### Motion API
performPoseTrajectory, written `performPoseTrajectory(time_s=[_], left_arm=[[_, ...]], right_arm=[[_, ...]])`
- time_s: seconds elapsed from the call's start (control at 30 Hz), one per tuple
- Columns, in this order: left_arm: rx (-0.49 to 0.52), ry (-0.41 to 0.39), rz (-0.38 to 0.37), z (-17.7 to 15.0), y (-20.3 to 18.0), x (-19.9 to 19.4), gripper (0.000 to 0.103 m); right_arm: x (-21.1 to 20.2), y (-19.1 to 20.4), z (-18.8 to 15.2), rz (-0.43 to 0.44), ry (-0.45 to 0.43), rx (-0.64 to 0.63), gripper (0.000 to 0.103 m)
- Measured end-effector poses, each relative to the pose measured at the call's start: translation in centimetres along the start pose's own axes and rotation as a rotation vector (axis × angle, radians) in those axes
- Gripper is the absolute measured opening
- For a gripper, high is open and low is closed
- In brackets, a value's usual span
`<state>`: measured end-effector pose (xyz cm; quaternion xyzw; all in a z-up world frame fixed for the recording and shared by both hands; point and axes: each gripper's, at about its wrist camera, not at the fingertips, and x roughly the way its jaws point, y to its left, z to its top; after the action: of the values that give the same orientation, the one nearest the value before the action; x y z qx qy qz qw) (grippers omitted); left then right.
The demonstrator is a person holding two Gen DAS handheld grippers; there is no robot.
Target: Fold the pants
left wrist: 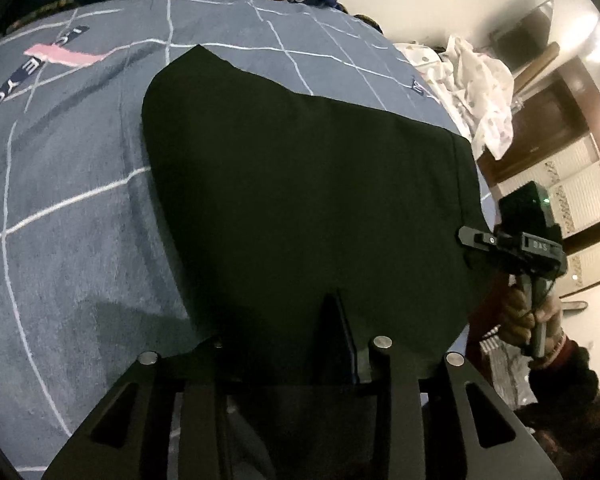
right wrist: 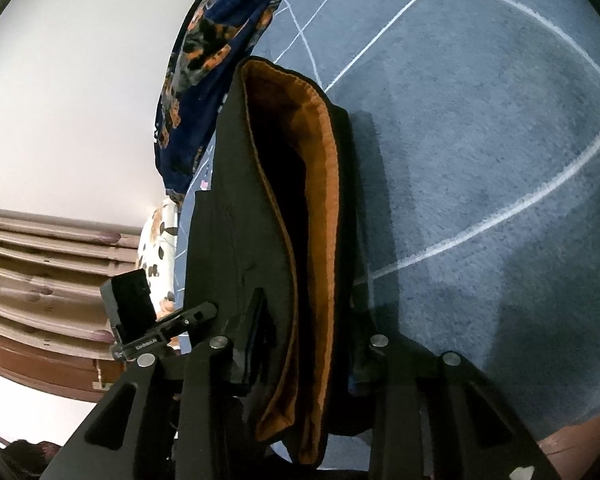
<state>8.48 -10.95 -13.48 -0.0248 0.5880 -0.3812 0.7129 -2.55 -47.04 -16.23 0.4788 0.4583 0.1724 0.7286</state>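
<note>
Black pants [left wrist: 300, 184] lie spread on a grey-blue bedspread with white lines [left wrist: 68, 184]. My left gripper [left wrist: 300, 332] is shut on the near edge of the pants; one finger [left wrist: 340, 328] shows on top of the cloth. In the right wrist view the pants [right wrist: 228, 240] show an orange lining [right wrist: 320, 184] at the open waistband. My right gripper [right wrist: 304, 320] is shut on that waistband edge, with one finger [right wrist: 252, 320] on the black cloth. The right gripper also shows in the left wrist view [left wrist: 476, 238] at the pants' right edge, and the left gripper in the right wrist view [right wrist: 196, 314].
A dark blue patterned blanket [right wrist: 204, 64] lies bunched at the far side of the bed. White spotted cloth [left wrist: 476, 92] lies at the bed's right edge. A pink strip [left wrist: 68, 56] is on the bedspread. Wooden doors and wall stand beyond.
</note>
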Motion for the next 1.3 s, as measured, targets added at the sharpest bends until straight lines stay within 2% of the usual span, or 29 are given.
performPoseTrajectory(time_s=[0.07,0.17,0.37,0.7,0.97,1.3], left_arm=[[0.017,-0.023,0.008,-0.3,-0.4,-0.4,0.020],[0.039,-0.068,0.022,-0.8,-1.1,-1.5,0.013],[0.023,-0.137,0.031,-1.6,-1.1,-4.2,0.013],[-0.036,-0.214,0.107,-4.3,2.6,-9.4,0.013],[-0.059,-0.244,0.166,-5.1,4.4,-11.1,0.013],[-0.037,-0.271,0.228,-5.0,4.3,-12.0,0.013]], right_arm=[[-0.1,0.3,-0.3,-0.009,-0.016,-0.005,0.026],[-0.5,0.9,-0.7,0.045,-0.045,0.015,0.023],[0.1,3.5,-1.7,0.089,-0.036,-0.005,0.022],[5.1,8.0,-2.2,0.144,0.025,-0.046,0.022],[8.0,10.0,-2.2,0.147,0.064,-0.061,0.022],[8.3,11.3,-2.2,0.132,0.073,-0.089,0.022]])
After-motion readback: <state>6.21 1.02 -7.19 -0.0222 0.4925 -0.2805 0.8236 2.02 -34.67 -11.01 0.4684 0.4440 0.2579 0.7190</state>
